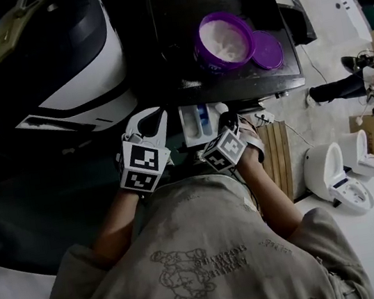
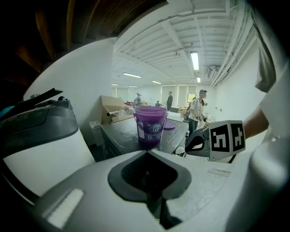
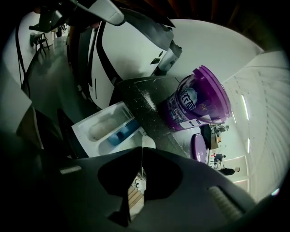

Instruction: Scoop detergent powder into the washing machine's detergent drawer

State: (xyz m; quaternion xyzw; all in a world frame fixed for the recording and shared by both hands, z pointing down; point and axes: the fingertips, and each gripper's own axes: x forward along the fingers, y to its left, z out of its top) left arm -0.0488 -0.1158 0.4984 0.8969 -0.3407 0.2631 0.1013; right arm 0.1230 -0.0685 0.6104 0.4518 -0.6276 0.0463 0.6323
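Note:
The white detergent drawer (image 1: 190, 135) (image 3: 80, 130) stands pulled out of the washing machine (image 1: 82, 63), with white powder in one compartment and a blue insert beside it. A purple bucket (image 1: 224, 41) (image 2: 150, 124) (image 3: 199, 102) of white powder sits on the black table (image 1: 175, 27), its purple lid (image 1: 266, 49) (image 3: 199, 147) lying next to it. My right gripper (image 1: 228, 119) (image 3: 141, 148) hovers at the drawer's right edge, shut on a small white scoop (image 3: 147, 141) that shows just past its tips. Left of the drawer, my left gripper (image 1: 155, 115) (image 2: 148, 153) is shut and empty.
A wooden pallet (image 1: 275, 149) lies on the floor right of the drawer. White toilets (image 1: 335, 171) stand further right. Cardboard boxes (image 2: 111, 108) and several people (image 2: 198, 111) are behind the table in the left gripper view.

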